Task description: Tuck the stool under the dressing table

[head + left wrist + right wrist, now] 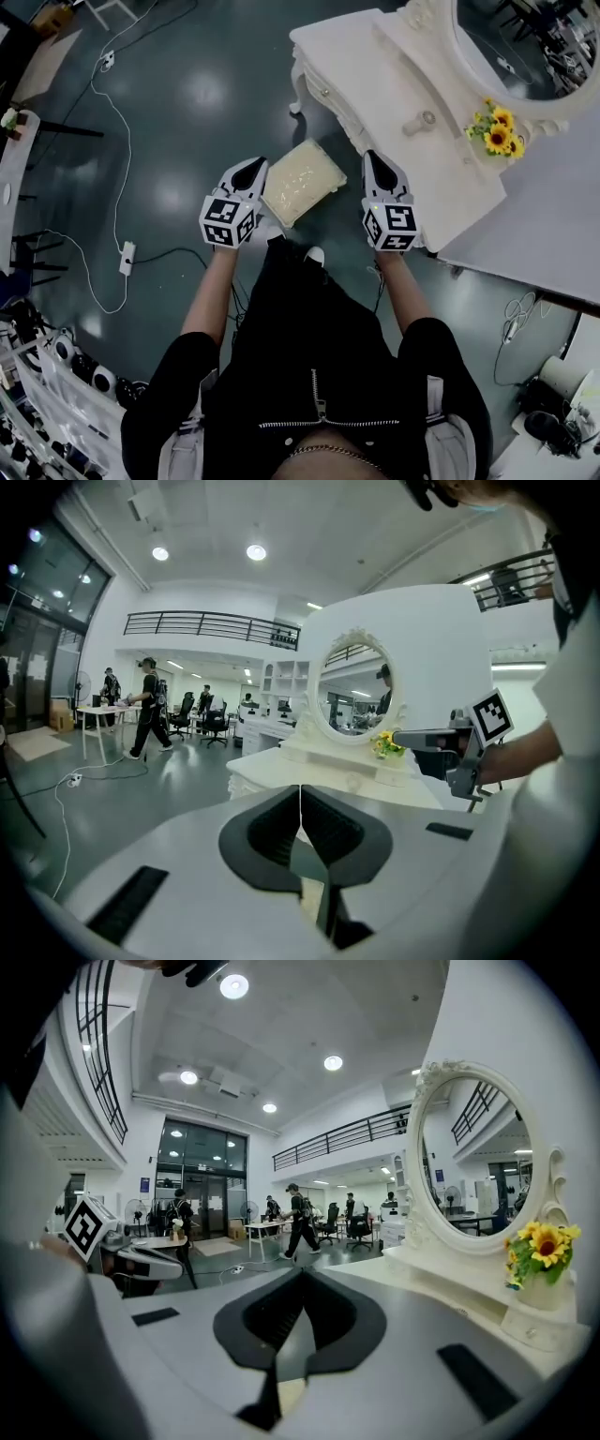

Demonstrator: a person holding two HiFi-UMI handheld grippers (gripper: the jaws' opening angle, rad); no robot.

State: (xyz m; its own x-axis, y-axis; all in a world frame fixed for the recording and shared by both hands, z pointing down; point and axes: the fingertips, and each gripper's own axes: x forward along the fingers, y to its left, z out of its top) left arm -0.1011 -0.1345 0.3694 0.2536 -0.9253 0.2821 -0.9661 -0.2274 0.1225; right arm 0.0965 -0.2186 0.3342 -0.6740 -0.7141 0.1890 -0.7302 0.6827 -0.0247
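Note:
The stool (300,180), with a cream cushion, stands on the dark floor just off the front corner of the white dressing table (375,70). The table carries an oval mirror (525,47) and sunflowers (497,131). My left gripper (251,169) hovers at the stool's left side, jaws shut and empty. My right gripper (375,161) hangs between the stool's right side and the table front, also shut and empty. In the left gripper view the shut left gripper (300,794) points at the dressing table (328,771). The right gripper (302,1283) points past the mirror (473,1162).
A white cable and power strip (127,258) lie on the floor to the left. A rack of equipment (56,375) fills the lower left. A grey surface (544,216) adjoins the table at right. People (300,1218) walk far off in the hall.

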